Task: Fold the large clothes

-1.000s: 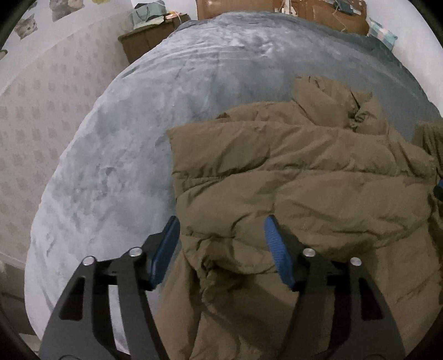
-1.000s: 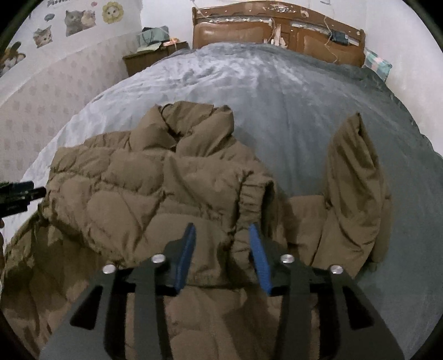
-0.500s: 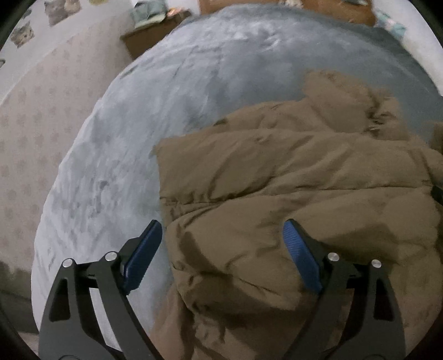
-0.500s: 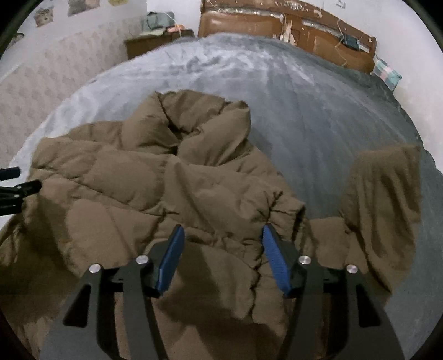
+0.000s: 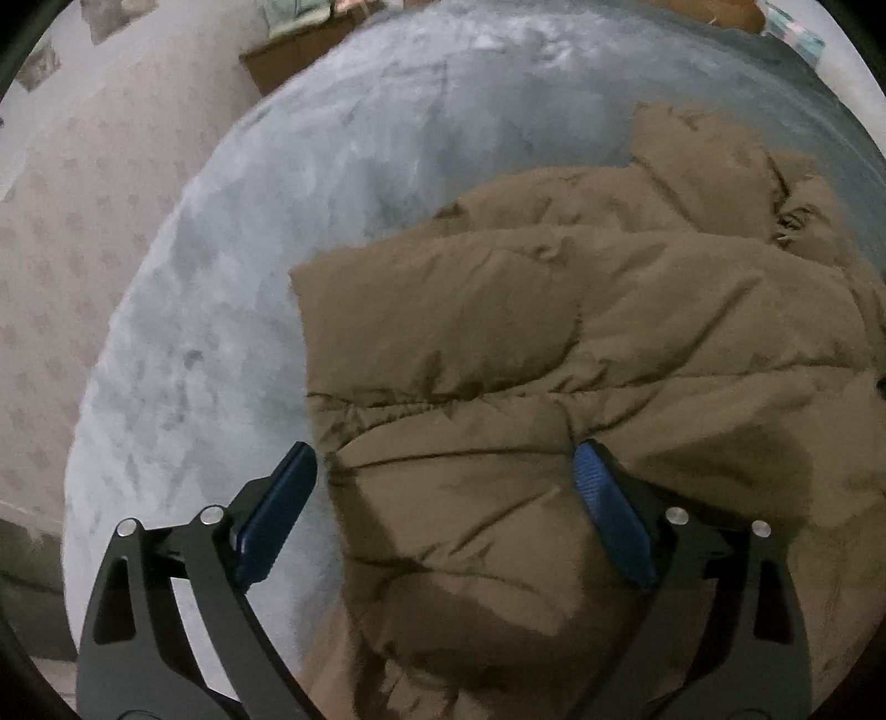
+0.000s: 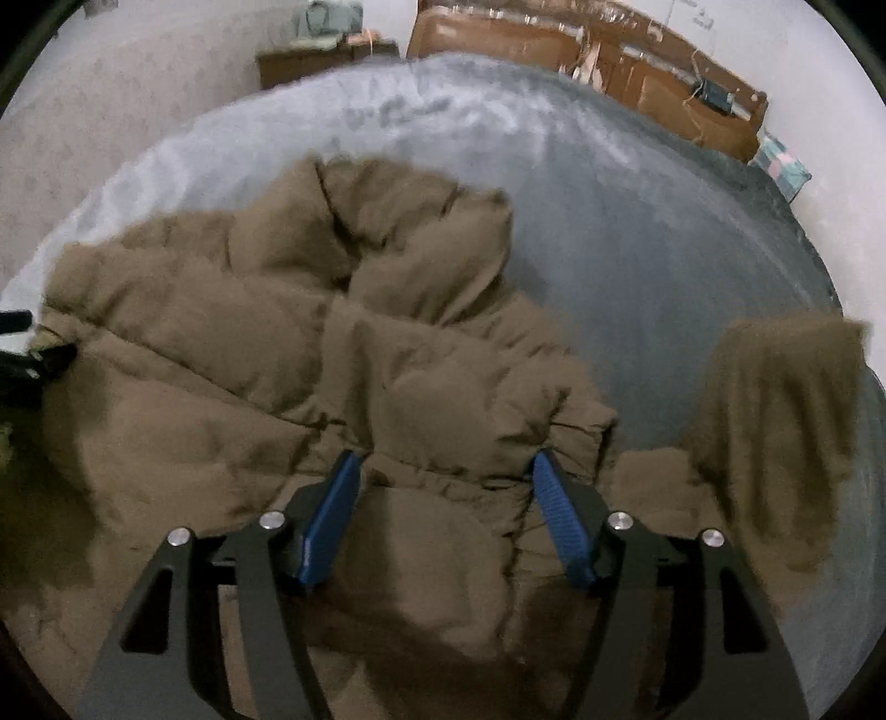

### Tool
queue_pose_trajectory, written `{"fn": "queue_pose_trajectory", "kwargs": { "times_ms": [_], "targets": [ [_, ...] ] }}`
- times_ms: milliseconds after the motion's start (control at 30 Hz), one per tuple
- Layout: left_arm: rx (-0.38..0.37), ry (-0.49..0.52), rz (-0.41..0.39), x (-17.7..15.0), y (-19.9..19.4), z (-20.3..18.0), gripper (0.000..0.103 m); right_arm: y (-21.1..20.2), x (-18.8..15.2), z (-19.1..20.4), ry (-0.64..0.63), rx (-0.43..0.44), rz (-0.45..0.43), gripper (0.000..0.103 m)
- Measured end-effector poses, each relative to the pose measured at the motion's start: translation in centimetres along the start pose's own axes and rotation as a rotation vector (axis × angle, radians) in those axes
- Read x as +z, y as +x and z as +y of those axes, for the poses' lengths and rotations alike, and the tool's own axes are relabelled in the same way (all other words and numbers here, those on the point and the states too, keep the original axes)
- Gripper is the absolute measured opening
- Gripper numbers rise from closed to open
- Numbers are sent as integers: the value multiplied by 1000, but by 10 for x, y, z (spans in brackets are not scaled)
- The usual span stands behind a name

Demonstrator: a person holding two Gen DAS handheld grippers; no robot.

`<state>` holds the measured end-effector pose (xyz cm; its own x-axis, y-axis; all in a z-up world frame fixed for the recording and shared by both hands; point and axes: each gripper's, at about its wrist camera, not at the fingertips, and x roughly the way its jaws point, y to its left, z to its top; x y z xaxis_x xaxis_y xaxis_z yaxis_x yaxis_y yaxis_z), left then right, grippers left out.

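Note:
A brown puffer jacket [image 5: 554, 332] lies crumpled on the bed, its folded left edge under my left gripper [image 5: 443, 451]. That gripper's jaws are opening wide; jacket fabric lies below between the blue pads, which do not press on it. In the right wrist view the jacket [image 6: 221, 360] shows its collar at the top, and one sleeve [image 6: 775, 415] flops out to the right. My right gripper [image 6: 447, 459] hovers over a gathered, elastic-edged fold, its jaws also opening, and the pads stand clear of the cloth.
A grey-blue fleece blanket [image 5: 249, 277] covers the bed [image 6: 637, 194]. A wooden headboard [image 6: 554, 44] and a nightstand [image 6: 310, 61] stand at the far end. A patterned wall [image 5: 66, 221] runs along the left. A black part of the other gripper [image 6: 22, 343] shows at the left edge.
Both grippers let go of the jacket folds and their jaws spread wider. Both moved forward and lower over the jacket. The right sleeve dropped from upright to lying flatter.

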<state>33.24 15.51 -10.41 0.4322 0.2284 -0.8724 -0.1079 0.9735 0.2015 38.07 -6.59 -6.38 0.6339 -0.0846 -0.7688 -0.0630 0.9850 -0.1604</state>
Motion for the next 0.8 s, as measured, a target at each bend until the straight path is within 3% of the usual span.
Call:
{"fn": "queue_pose_trajectory", "kwargs": {
  "times_ms": [167, 367, 467, 533, 633, 800],
  "targets": [
    [3, 40, -77, -7, -36, -7, 94, -56, -3, -38, 26, -42, -107, 65],
    [-10, 38, -93, -13, -52, -14, 94, -89, -11, -107, 96, -143, -114, 65],
    [-39, 12, -90, -12, -54, -15, 94, -88, -12, -133, 118, -175, -86, 66],
    [-51, 0, -89, -9, -53, -20, 94, -84, -9, -145, 125, -180, -68, 73],
    [-54, -4, -95, -11, -57, -21, 94, -73, -2, -155, 139, -148, -50, 74],
    [-37, 8, -101, -15, -67, -16, 94, -54, 16, -166, 141, -179, -35, 74]
  ]
}}
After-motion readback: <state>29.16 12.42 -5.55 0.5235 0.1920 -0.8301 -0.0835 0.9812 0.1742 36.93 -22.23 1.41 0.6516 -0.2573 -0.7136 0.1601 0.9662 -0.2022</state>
